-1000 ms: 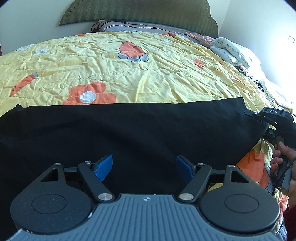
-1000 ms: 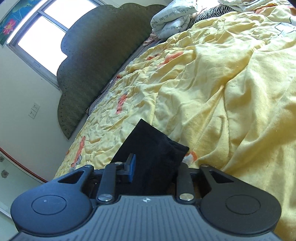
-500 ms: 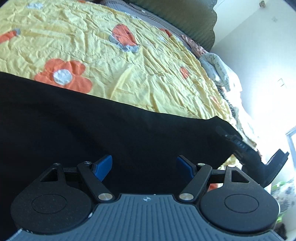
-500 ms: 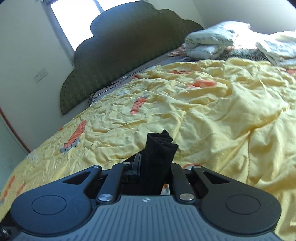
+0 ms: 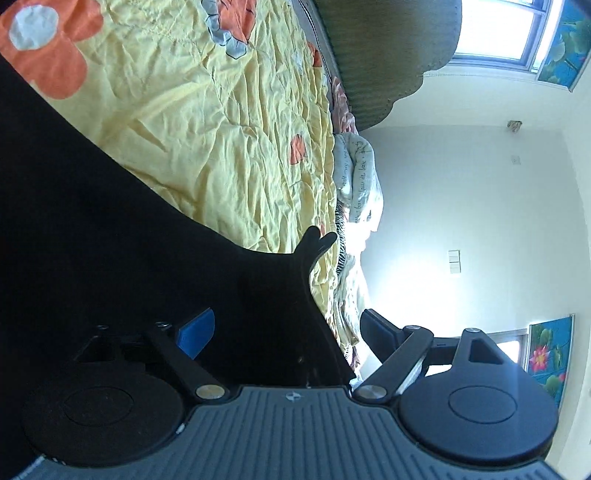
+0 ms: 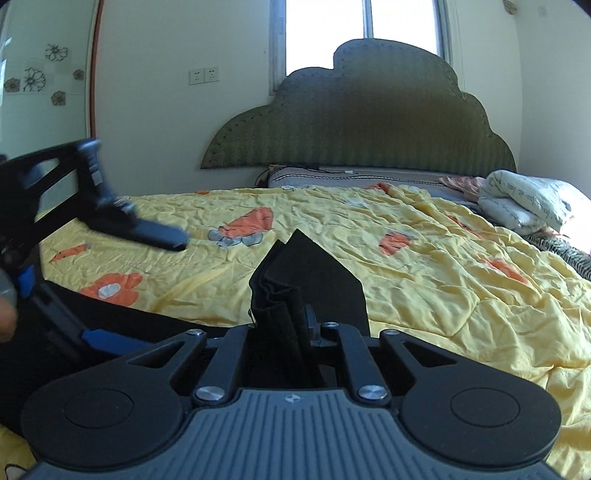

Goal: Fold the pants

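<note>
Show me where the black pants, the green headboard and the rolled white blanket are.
black pants (image 6: 314,266): right wrist view, on the bunched fabric corner sticking up.
green headboard (image 6: 369,122): right wrist view, on the middle of its padded face.
rolled white blanket (image 6: 528,203): right wrist view, on its top side.

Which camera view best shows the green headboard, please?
The right wrist view: the headboard appears whole, upright and centred below the window. The left wrist view catches only a tilted part of it at the top edge.
</note>
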### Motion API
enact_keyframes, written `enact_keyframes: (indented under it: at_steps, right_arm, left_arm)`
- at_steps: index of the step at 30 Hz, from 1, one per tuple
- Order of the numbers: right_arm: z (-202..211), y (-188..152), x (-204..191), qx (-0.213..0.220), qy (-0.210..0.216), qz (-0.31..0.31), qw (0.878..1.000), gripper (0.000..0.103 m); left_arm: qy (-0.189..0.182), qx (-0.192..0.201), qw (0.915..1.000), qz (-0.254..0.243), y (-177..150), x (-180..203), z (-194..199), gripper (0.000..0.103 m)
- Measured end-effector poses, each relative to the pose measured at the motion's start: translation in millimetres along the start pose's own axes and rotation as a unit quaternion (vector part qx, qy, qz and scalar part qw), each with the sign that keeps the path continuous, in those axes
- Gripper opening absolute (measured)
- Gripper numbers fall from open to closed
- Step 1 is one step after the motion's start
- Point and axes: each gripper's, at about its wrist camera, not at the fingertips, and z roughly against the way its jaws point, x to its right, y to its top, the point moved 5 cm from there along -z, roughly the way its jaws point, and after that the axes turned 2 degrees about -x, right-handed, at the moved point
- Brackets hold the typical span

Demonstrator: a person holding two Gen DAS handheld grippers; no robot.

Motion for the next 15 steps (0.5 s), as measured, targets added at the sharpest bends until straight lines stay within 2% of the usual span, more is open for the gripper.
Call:
enact_keyframes:
  at_steps: [3, 5, 7, 8, 10, 12, 15]
  right_arm:
    - [4, -4, -18, -0.004, 0.017, 0.025, 1.000, 0.009]
    - [5, -7, -30, -0.009, 0.027, 0.040, 0.999, 0.009]
    - [7, -10, -41, -0.009, 0.041, 0.058, 0.997, 0.009]
    - [7, -11, -46, -0.011, 0.045, 0.065, 0.997, 0.009]
    - [6, -14, -57, -0.018, 0.050, 0.079, 0.995, 0.009]
    - [5, -17, -64, -0.022, 0.054, 0.086, 0.995, 0.009]
    - [5, -19, -71, -0.028, 0.065, 0.088, 0.994, 0.009]
  left_arm:
    - [0.003, 0.000, 0.9998, 0.020, 8, -3, -15, 0.086]
    - [0.011, 0.003, 0.9996, 0.026, 13, -9, -18, 0.081]
    - [0.024, 0.003, 0.9995, 0.017, 14, -12, -16, 0.055]
    - [0.037, 0.003, 0.9993, 0.008, 14, -15, -14, 0.048]
    - [0.071, 0.012, 0.9974, -0.007, 14, -19, -9, 0.020]
    - [0.099, 0.023, 0.9943, -0.033, 14, -21, -3, 0.005]
    - [0.129, 0.037, 0.9882, -0.073, 12, -19, 8, 0.004]
